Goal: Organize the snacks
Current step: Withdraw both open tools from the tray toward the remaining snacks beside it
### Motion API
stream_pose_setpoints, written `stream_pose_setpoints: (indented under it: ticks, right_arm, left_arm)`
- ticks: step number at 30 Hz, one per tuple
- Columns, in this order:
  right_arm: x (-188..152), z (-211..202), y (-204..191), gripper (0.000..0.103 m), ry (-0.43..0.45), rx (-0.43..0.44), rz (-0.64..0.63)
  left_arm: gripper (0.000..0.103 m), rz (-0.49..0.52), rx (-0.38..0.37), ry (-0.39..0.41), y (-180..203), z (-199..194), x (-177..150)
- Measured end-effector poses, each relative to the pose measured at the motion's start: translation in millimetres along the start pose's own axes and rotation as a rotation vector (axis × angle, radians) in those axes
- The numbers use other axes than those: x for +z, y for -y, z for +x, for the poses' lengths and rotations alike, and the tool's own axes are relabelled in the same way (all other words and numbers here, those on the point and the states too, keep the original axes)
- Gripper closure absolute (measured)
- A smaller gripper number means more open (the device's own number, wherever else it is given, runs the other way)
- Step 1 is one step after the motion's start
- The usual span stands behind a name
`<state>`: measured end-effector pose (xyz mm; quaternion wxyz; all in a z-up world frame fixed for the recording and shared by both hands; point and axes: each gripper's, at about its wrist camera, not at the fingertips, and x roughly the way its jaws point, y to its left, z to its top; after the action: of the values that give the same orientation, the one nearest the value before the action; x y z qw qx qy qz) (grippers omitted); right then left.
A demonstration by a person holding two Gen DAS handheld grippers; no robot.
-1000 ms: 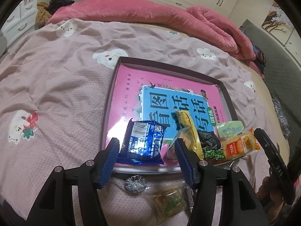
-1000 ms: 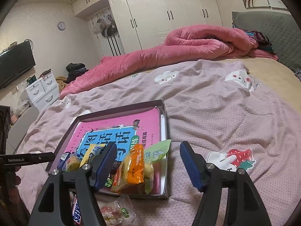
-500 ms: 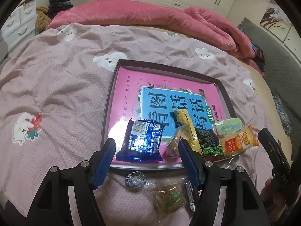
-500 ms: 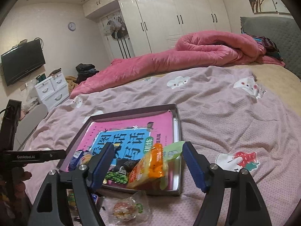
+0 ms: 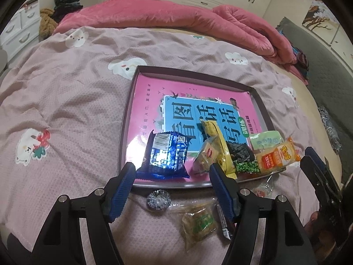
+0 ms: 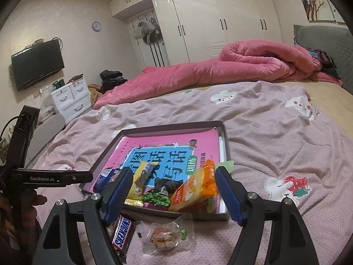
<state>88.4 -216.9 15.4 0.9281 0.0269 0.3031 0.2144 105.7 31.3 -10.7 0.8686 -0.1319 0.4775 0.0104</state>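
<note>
Left wrist view shows the left claw [image 5: 172,178] spread and empty above a shiny blue snack packet [image 5: 166,155] in the shallow grey tray [image 5: 130,110], while the right claw [image 6: 174,193] gapes empty too.

blue wrapper [image 5: 166,154], orange packet [image 6: 195,187], pink book [image 5: 152,101]

The left wrist view looks steeply down, close over the tray's [image 5: 262,108] near edge. The right wrist view faces shallower across the bed [image 6: 275,137]. Both share the tray [image 6: 225,139].

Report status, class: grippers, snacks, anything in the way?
Left gripper, right gripper open, empty. Several snacks in tray; Snickers bar, clear-wrapped candy on bedspread. Nothing blocking.
</note>
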Motion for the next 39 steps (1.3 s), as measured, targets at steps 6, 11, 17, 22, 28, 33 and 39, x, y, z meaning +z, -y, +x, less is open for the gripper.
stream_pose_setpoints:
  ticks: [6,11,17,22,28,33,39]
  right_arm:
    - [-4.0,-2.5,-10.0,0.026,-0.013,0.011,-0.031]
    - [-9.2,-4.9,-13.9,0.026,-0.031,0.017,-0.037]
    - [-17.0,-5.1,-14.7,0.025,-0.072,0.020,-0.025]
    - [-25.6,-2.7,-15.6,0.024,-0.121,0.029,-0.013]
    - [-32.2,-0.1,-17.9,0.021,-0.159,0.028,-0.017]
    - [-36.9,4.0,-18.3,0.019,-0.190,0.011,-0.018]
    - [-42.2,9.3,-14.9,0.015,-0.228,-0.014,-0.004]
  left_arm:
    - [0.032,0.003,-0.003,-0.005,-3.5,-2.6,-4.8]
    - [0.032,0.007,-0.007,-0.019,-3.7,-2.4,-10.8]
    - [0.032,0.025,-0.002,-0.027,-3.1,-3.6,-17.0]
    - [0.032,0.030,-0.002,-0.028,-4.2,-6.4,-19.7]
    - [0.032,0.024,-0.010,-0.045,-6.0,-6.7,-26.9]
    - [0.032,0.046,-0.010,-0.058,-3.7,-6.6,-33.6]
    - [0.032,0.058,-0.010,-0.069,-2.6,-6.7,-40.1]
